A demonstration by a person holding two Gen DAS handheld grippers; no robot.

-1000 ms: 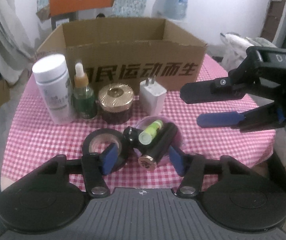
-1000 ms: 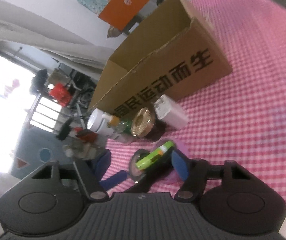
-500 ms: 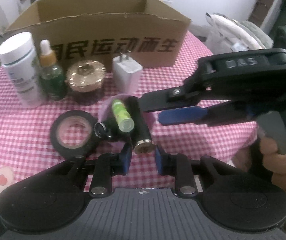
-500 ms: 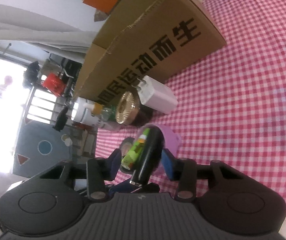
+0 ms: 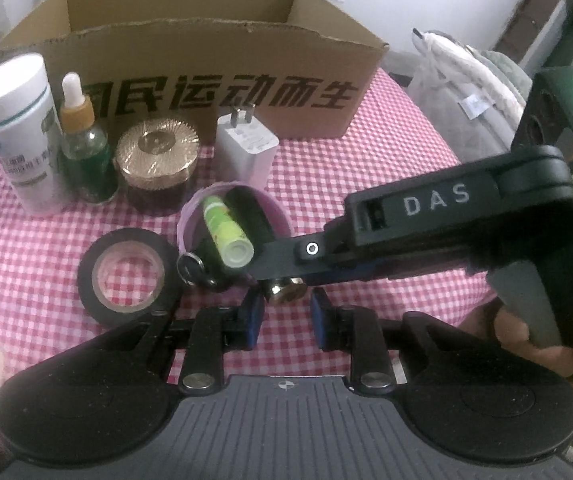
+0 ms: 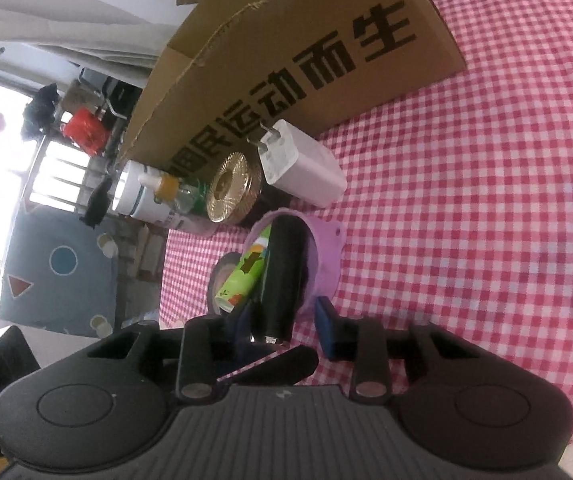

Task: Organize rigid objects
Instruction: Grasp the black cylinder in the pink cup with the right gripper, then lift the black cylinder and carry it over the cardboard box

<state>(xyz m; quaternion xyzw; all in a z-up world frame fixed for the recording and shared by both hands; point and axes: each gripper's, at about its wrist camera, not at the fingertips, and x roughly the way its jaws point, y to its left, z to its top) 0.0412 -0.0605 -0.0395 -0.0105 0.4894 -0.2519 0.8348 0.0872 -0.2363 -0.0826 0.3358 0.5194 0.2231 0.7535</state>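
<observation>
Two grippers closer in on the black cylinder [image 5: 246,208] than a second ago, both sets of jaws just narrowed. Left gripper [image 5: 287,316] not clamped, the cylinder's gold end at 12 o'clock between its pads with slim gaps. Right gripper [image 6: 283,320] astride the cylinder, 3 o'clock pad clear of it, no grip. Cylinder leaning in pink cup [image 5: 190,216] as before, beside green tube [image 5: 226,228].

A table under a pink-and-white checked cloth [image 5: 326,160] carries an open cardboard box [image 5: 190,64] at the back. Before it stand 1 white bottle [image 5: 18,136], 1 green dropper bottle [image 5: 84,152], a gold-lidded jar [image 5: 156,164] and a white charger [image 5: 246,148]. Nearer lie a black tape roll [image 5: 126,276] and a purple cup [image 5: 190,216] on its side.
</observation>
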